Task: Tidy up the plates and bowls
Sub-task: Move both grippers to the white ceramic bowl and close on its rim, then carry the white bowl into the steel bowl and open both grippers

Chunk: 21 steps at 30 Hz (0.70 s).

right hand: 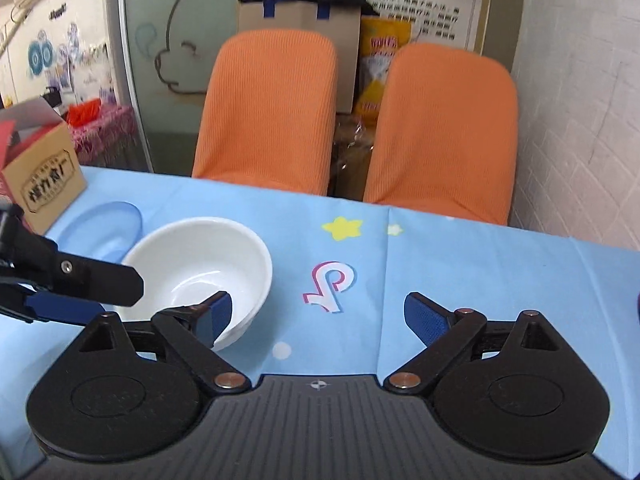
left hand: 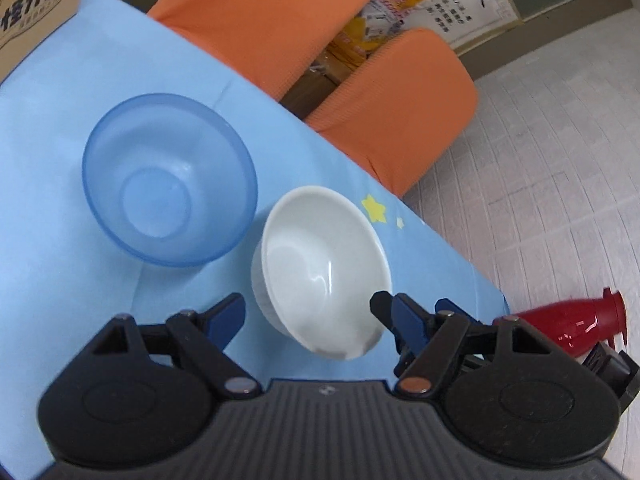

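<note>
The left gripper (left hand: 308, 312) hangs with its jaws spread wide on either side of the white bowl (left hand: 320, 272), neither pad clearly pressing its rim. Just beyond the left jaw, the blue bowl (left hand: 168, 180) sits close beside the white one on the blue tablecloth (left hand: 60, 240). The right gripper (right hand: 318, 314) has its jaws parted over bare cloth, the white bowl (right hand: 200, 264) lying behind its left jaw. Farther off, past the table edge, stand two orange chairs (right hand: 268, 108), with a cardboard box (right hand: 44, 184) far left.
</note>
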### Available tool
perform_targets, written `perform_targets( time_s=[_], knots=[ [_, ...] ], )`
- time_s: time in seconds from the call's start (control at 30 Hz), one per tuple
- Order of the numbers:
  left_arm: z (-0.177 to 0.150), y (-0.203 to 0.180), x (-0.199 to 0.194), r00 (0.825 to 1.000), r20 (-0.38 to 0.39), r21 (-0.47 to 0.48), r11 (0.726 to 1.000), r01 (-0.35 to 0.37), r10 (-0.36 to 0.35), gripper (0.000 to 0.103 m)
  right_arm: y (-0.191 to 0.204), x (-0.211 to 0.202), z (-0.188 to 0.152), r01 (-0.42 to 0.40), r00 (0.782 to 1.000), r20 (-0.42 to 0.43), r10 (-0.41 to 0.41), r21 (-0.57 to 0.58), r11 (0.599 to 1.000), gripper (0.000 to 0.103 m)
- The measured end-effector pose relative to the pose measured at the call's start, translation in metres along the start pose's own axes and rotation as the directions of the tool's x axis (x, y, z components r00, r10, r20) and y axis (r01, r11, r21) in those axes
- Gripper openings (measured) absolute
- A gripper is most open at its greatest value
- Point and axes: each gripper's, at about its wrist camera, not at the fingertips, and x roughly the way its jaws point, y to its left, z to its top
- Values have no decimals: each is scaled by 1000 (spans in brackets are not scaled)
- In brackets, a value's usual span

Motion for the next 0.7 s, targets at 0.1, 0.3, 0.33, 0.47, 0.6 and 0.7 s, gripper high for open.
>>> perform_targets(
  time_s=[0.1, 0.3, 0.33, 0.47, 0.6, 0.7],
  knots=[
    [9, -1, 16, 999, 16, -37, 999, -35, 35, 72, 2, 16, 5, -12, 1000, -25, 11, -14, 1000, 103],
    [8, 3, 29, 999, 25, -17, 999, -28, 29, 50, 15, 34, 5, -51, 996, -70, 46, -75, 996, 103],
    [8, 4, 29, 999, 25, 7, 999, -33, 33, 40, 17, 34, 4, -59, 996, -74, 53, -83, 995, 103],
    [4, 5, 24, 999, 29, 66, 997, -37, 35, 32, 21, 37, 6, -135, 987, -101, 125, -97, 986, 63],
    [-3, -4, 12, 997, 58, 147, 987, -59, 51, 31, 33, 21, 6, -163, 985, -83, 153, -129, 978, 60],
    [-10, -10, -3, 998, 63, 171, 984, -41, 31, 31, 36, 4, 8, -154, 988, -51, 149, -126, 980, 60]
  ],
)
